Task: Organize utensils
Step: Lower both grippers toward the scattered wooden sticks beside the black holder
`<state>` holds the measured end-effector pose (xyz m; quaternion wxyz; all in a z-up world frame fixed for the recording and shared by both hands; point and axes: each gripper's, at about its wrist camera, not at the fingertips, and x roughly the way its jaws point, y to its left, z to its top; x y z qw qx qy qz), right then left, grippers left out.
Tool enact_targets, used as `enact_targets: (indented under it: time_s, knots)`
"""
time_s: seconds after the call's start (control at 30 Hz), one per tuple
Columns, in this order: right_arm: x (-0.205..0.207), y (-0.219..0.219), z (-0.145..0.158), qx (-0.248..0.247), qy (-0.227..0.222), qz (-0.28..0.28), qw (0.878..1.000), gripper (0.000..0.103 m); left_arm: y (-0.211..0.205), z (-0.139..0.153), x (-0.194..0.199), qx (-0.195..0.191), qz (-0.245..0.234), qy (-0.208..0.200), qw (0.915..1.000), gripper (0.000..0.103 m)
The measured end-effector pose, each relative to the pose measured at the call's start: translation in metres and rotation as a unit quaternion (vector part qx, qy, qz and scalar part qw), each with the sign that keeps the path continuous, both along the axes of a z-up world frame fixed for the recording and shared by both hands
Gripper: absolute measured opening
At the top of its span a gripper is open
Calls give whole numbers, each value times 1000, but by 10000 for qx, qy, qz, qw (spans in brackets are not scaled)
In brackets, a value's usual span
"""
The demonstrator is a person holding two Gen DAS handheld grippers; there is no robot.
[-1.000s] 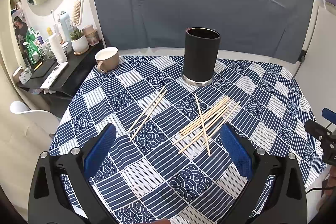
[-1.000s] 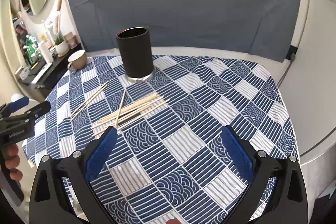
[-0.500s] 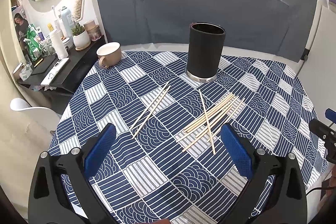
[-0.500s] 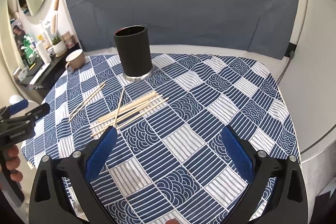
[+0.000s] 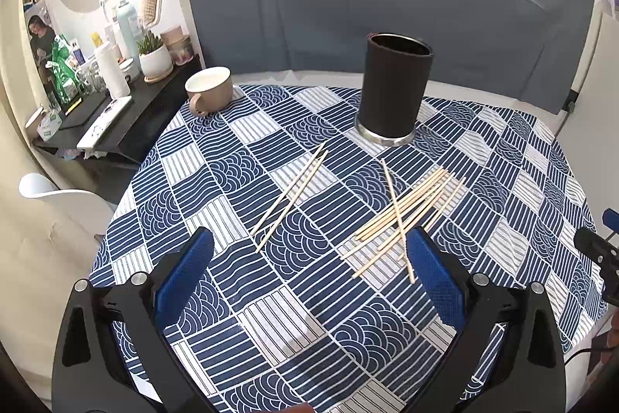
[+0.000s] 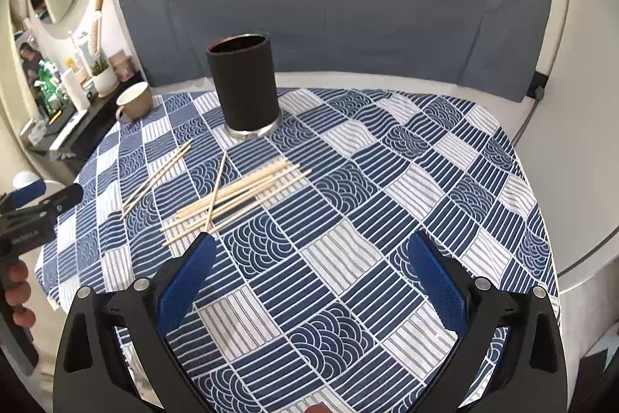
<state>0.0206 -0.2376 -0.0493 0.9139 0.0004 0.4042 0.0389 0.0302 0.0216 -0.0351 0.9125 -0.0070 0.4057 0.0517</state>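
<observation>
**Both jaws spread above the scattered sticks**

My left gripper (image 5: pixel 309 273) hangs over the tabletop (image 5: pixel 271 328) with jaws released, holding nothing. Far left sits a beige mug (image 5: pixel 209 89). Two wooden sticks (image 5: pixel 290 196) lie apart from the main pile of sticks (image 5: pixel 406 215), one stick crossing it. Behind them the black holder (image 5: pixel 394 88) stands upright. My right gripper (image 6: pixel 311 273) is likewise spread wide, nothing held.

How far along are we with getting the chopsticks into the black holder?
Nothing looks done: the pile of chopsticks and the separate pair lie flat on the tablecloth. The black holder stands upright, with nothing sticking out. Left gripper and right gripper are open, holding nothing. All picking remains.
</observation>
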Motion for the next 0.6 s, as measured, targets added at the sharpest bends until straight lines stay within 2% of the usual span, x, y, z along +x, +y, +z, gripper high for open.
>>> enact_targets:
  time_s: [0.3, 0.6]
  knots:
    - [19, 14, -29, -66, 435, -95, 9990, 95, 30, -25, 36, 14, -76, 374, 9993, 97]
    - [59, 55, -49, -119, 848, -475, 9952, 95, 67, -56, 97, 38, -521, 896, 9946, 97]
